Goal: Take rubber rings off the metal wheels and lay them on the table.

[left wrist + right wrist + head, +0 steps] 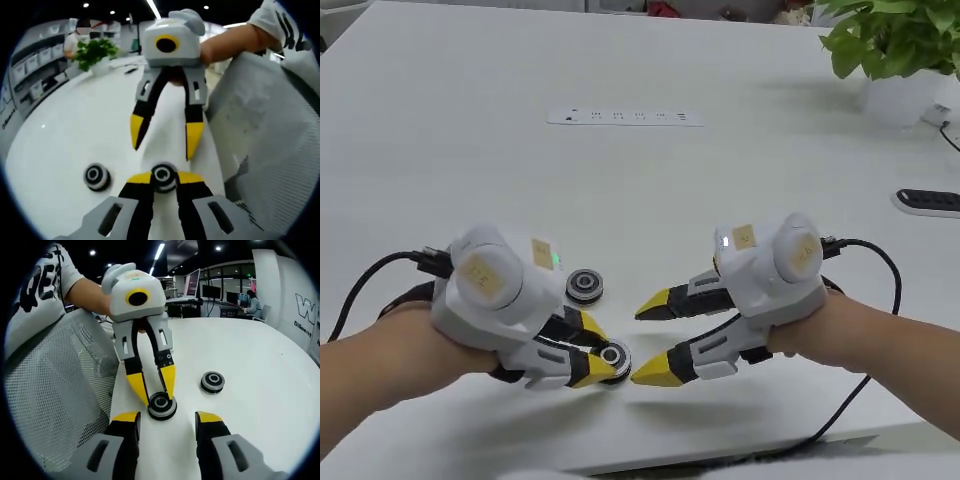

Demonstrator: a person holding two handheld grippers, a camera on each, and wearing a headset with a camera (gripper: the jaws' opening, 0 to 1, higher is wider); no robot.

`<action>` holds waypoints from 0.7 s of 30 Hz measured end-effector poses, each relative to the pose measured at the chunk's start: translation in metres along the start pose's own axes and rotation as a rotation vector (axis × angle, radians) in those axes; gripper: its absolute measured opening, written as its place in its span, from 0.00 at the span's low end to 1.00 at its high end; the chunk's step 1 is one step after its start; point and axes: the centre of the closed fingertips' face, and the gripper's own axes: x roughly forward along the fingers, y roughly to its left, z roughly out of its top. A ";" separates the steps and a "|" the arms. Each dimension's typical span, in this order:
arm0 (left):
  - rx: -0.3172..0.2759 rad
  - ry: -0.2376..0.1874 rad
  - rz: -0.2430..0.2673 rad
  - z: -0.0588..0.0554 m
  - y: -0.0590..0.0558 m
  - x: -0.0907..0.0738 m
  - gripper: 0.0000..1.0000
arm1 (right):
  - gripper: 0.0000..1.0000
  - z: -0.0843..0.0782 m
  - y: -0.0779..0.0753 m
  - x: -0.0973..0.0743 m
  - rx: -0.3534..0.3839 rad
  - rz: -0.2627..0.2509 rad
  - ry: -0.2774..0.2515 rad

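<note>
white table [650,190] — power strip [625,117], potted plant [895,40] at far edge | left gripper [610,359] grasping metal wheel [163,176] | right gripper [648,342] — released

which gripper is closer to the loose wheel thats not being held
Left. The left gripper, shut on the other wheel, has the loose wheel just beside its jaws; the open right gripper faces it from farther to the right.
</note>
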 end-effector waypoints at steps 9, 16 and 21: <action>0.027 0.006 0.026 0.001 0.001 0.001 0.16 | 0.40 0.002 -0.001 0.001 -0.003 -0.005 -0.004; 0.038 0.006 0.042 0.002 0.001 0.002 0.15 | 0.39 0.002 0.001 0.004 -0.003 0.000 -0.001; 0.046 0.005 0.047 0.001 0.002 0.001 0.15 | 0.38 0.001 0.004 0.008 0.018 0.014 -0.008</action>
